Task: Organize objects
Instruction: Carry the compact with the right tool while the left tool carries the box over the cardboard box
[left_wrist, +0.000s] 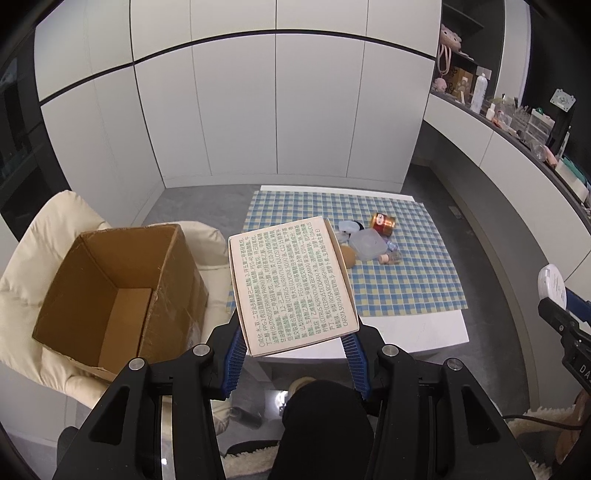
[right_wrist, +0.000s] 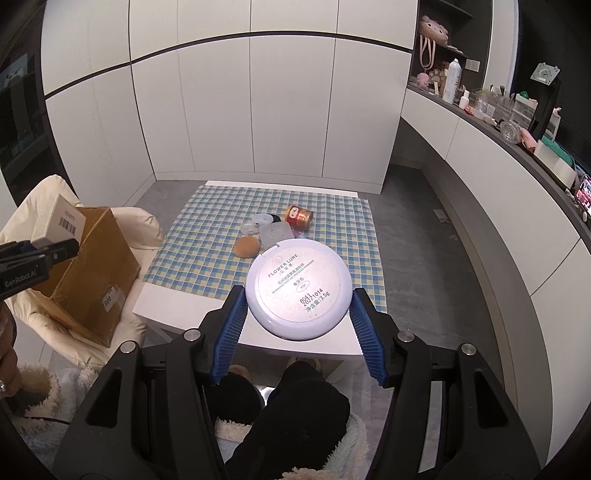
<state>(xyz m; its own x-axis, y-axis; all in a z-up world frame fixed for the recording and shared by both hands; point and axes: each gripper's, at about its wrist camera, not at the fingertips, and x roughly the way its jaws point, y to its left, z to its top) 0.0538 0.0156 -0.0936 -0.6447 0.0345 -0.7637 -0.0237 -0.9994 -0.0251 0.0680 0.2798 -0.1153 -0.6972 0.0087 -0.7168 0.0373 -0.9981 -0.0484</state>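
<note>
Here the left gripper (left_wrist: 293, 345) has its blue ribbed pads (left_wrist: 233, 360) pressed against the two sides of a flat cream carton (left_wrist: 291, 282), its printed ingredient panel facing the camera and its far end raised over the table's near edge. The right gripper (right_wrist: 297, 326) is likewise clamped, its pads (right_wrist: 229, 334) squeezing the rim of a round white pressed-powder compact (right_wrist: 298, 288), label side up with "FLOWER LURE" readable. Beyond both held things stands a low white table (right_wrist: 295, 345) covered by a blue-and-yellow checked cloth (right_wrist: 207, 240). Near the cloth's middle lies a small cluster: a copper-coloured can (right_wrist: 300, 217) on its side, a tan powder puff (right_wrist: 246, 246), a translucent square lid or case (right_wrist: 275, 233), and a few smaller pale pieces too small to identify. To the left of the table an open brown cardboard box (left_wrist: 122, 291) sits on a cream padded chair (left_wrist: 48, 243); what shows of its inside is bare cardboard. In the right wrist view the left gripper and its carton appear just above that box's rim. White cabinet doors (right_wrist: 288, 110) fill the back wall, and a dark counter (right_wrist: 524, 147) at the right carries bottles and clutter. The person's dark-trousered legs (right_wrist: 295, 417) show below the grippers.
</note>
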